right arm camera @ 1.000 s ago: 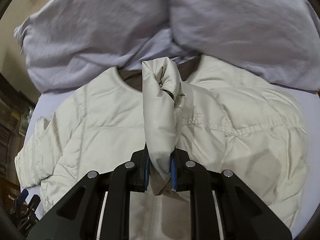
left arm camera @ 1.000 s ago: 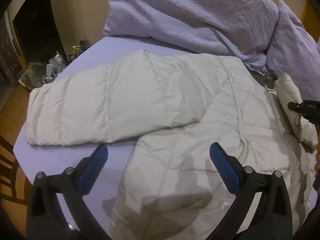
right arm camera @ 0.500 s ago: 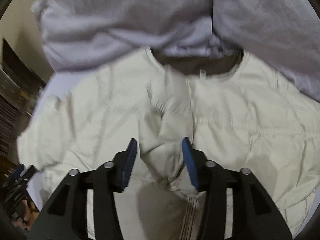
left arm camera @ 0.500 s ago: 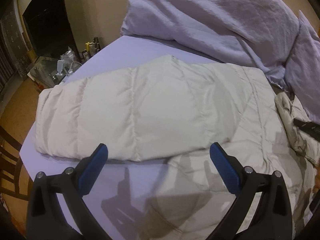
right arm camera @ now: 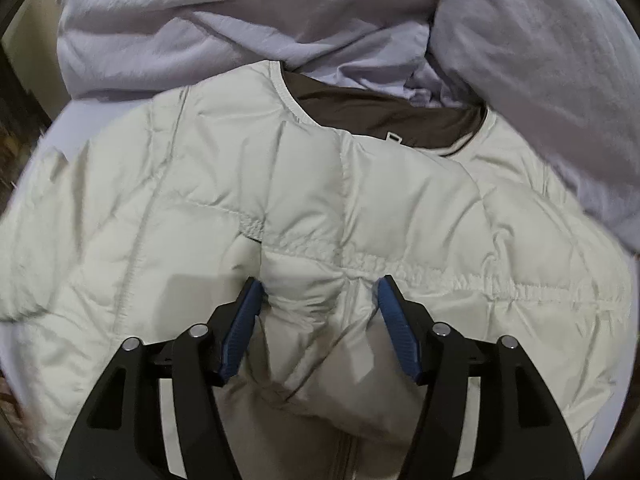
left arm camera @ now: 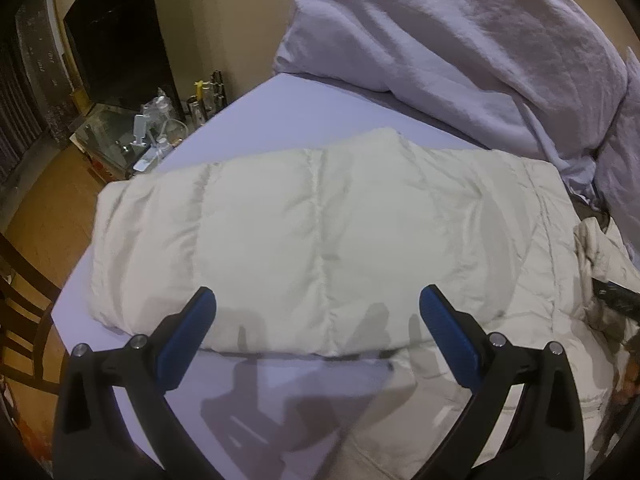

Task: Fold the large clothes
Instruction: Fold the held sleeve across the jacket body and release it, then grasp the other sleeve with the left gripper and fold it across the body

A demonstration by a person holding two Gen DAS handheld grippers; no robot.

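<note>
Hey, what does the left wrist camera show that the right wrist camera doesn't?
Only the left wrist view: the jacket's puffy sleeve stretched across the lavender bed sheet, a cluttered glass side table, the brown wooden floor, and the left hand-held gripper, open and empty.

Only the right wrist view: the jacket's brown inner lining at the neckline, and the right hand-held gripper, jaws opening around a fold of jacket fabric.

Both: the cream quilted puffer jacket and the rumpled lavender duvet.

Dim warm indoor light — soft shadows, fisheye-bent edges, slight motion blur throughout.
</note>
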